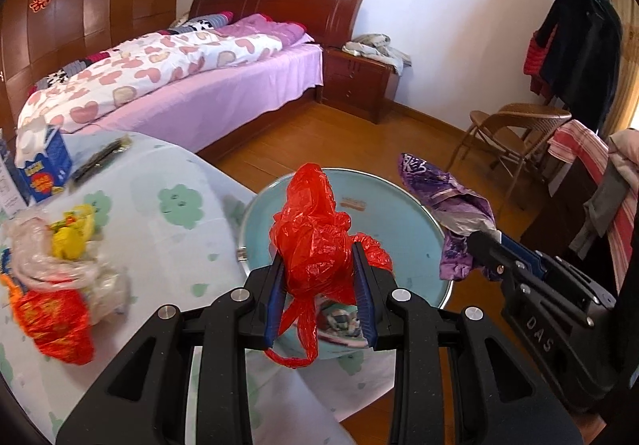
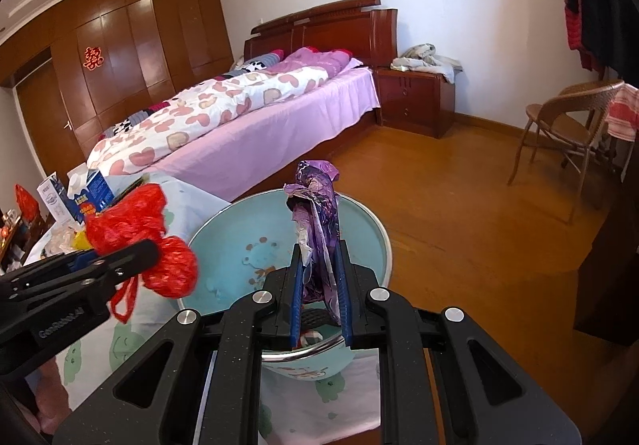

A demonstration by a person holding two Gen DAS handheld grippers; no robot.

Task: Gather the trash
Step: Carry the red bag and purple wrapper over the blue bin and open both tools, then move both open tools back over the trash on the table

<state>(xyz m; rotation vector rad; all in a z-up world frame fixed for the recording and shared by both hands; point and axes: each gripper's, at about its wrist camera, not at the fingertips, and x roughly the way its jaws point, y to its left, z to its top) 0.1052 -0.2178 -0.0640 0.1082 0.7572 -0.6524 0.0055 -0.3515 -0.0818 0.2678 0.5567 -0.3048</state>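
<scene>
My left gripper [image 1: 319,245] is shut on a crumpled red plastic bag [image 1: 315,229], held over the light-blue basin [image 1: 403,221] at the table's edge. The same red plastic bag [image 2: 139,229] shows at the left of the right wrist view. My right gripper [image 2: 317,249] is shut on a purple foil wrapper [image 2: 319,213], upright above the blue basin [image 2: 239,241]. In the left wrist view that purple wrapper [image 1: 447,201] hangs at the basin's right rim from the right gripper [image 1: 483,241]. A few scraps lie in the basin's bottom.
On the floral tablecloth [image 1: 175,237] lies a pile of wrappers and clear bags [image 1: 56,261], a blue-and-white carton [image 1: 44,165] and a dark strip [image 1: 104,157]. Beyond stand a bed [image 1: 191,78], a nightstand [image 1: 359,82], a wicker chair [image 1: 515,129] and a clothes rack [image 1: 579,46].
</scene>
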